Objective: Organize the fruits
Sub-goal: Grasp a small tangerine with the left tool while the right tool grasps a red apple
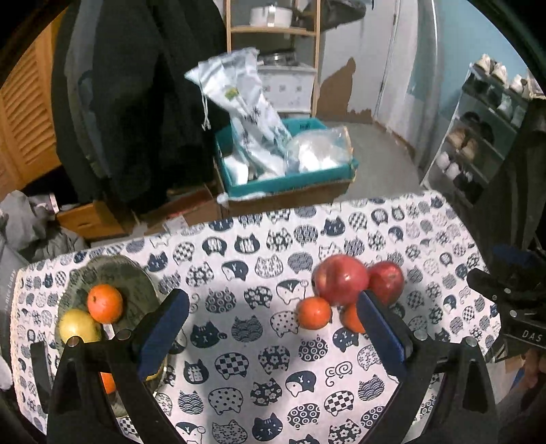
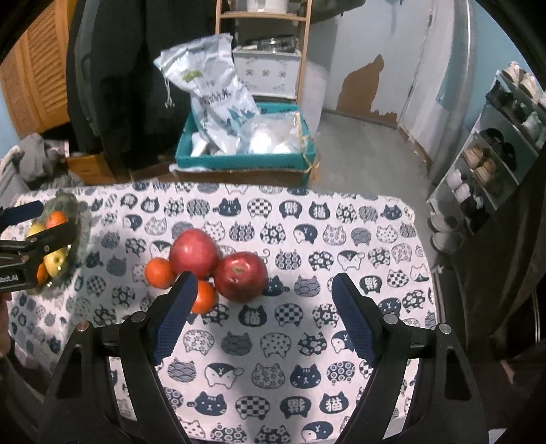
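Note:
Two red apples (image 2: 194,252) (image 2: 240,276) and two oranges (image 2: 158,272) (image 2: 204,296) lie bunched on the cat-print tablecloth (image 2: 307,341). My right gripper (image 2: 263,283) hovers open just in front of them; the nearer orange is partly hidden behind its left finger. A green plate (image 1: 136,273) at the table's left holds an orange (image 1: 104,303), a yellow fruit (image 1: 79,326) and another orange (image 1: 108,382). My left gripper (image 1: 269,304) is open and empty between the plate and the fruit bunch (image 1: 341,280). The right gripper (image 1: 498,269) shows at the right edge.
Beyond the table's far edge a teal box (image 2: 239,160) with plastic bags stands on the floor. A shoe rack (image 2: 494,153) lines the right wall. A dark coat (image 1: 136,102) and a wooden shelf (image 1: 273,30) stand behind.

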`<state>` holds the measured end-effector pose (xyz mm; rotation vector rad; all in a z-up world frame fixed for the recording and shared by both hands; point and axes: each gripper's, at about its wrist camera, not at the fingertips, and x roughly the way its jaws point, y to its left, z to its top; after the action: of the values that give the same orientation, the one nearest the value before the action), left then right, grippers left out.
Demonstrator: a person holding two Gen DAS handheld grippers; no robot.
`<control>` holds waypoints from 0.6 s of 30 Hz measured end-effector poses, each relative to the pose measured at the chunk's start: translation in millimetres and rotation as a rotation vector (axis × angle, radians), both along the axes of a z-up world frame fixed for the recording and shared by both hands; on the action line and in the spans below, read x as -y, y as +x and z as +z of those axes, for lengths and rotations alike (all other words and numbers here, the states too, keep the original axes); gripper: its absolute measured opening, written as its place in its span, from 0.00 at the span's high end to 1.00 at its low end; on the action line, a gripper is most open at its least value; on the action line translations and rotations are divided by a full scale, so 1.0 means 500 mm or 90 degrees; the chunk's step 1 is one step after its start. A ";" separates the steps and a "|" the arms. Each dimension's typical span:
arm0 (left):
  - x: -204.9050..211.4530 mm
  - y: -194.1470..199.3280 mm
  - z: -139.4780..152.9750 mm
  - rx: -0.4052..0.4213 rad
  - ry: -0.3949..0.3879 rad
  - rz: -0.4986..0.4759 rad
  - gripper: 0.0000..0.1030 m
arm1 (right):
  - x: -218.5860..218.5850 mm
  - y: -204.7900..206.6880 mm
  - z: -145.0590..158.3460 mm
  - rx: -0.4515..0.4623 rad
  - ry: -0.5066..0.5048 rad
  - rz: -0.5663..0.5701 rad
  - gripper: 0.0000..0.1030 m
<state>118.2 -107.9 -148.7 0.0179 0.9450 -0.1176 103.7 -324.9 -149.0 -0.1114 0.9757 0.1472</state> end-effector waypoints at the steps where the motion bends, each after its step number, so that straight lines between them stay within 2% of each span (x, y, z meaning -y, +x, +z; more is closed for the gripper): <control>1: 0.001 0.004 -0.008 -0.007 0.001 0.001 0.03 | -0.001 0.004 -0.009 -0.007 0.001 0.001 0.21; 8: 0.009 0.040 -0.071 -0.057 -0.001 0.005 0.03 | -0.015 0.046 -0.081 -0.065 0.006 0.008 0.21; 18: 0.020 0.082 -0.156 -0.115 -0.002 0.014 0.03 | -0.028 0.113 -0.187 -0.143 0.049 -0.001 0.21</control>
<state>159.3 -118.0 -226.7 -0.0060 1.1249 -0.1021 160.1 -310.8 -242.6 -0.0234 1.1924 0.1996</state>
